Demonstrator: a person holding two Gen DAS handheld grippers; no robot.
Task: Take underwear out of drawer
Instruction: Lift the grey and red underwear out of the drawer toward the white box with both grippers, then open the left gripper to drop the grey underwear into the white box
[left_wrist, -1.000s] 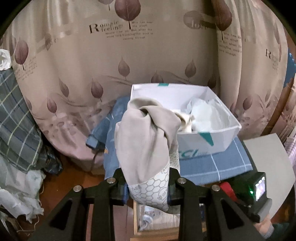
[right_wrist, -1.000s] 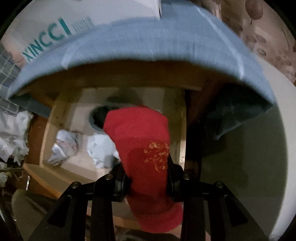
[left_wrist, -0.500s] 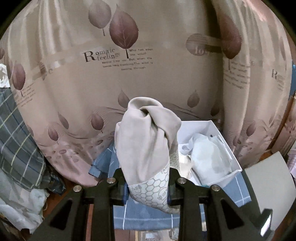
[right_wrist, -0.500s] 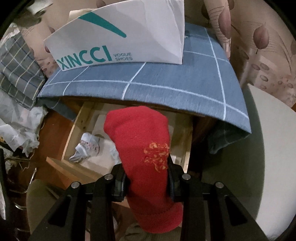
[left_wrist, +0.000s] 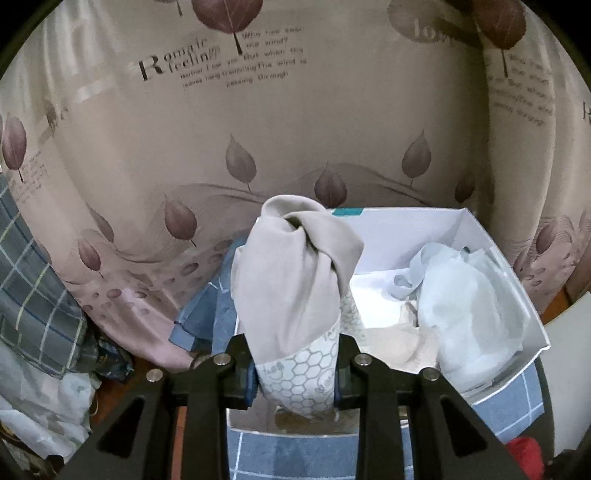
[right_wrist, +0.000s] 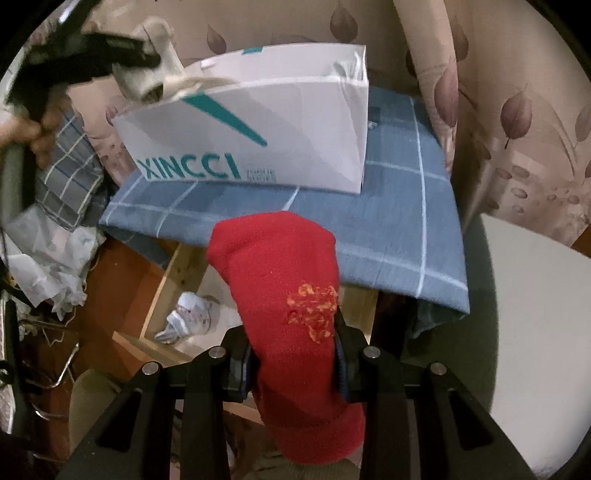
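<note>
Underwear, beige rolled cloth w/ honeycomb-print band (left_wrist: 295, 291), pinched in left gripper (left_wrist: 295, 369) over white cardboard box (left_wrist: 517, 280), red fleecy piece (right_wrist: 291, 317) clamped in right gripper (right_wrist: 295, 365) above wooden drawer (right_wrist: 162, 291): lower beige fully inside box walls before release, keep red clear of blue checked cloth (right_wrist: 406, 221) edge.

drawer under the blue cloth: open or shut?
Open. In the right wrist view the wooden drawer juts out below the blue checked cloth, and a pale garment lies inside.
</note>
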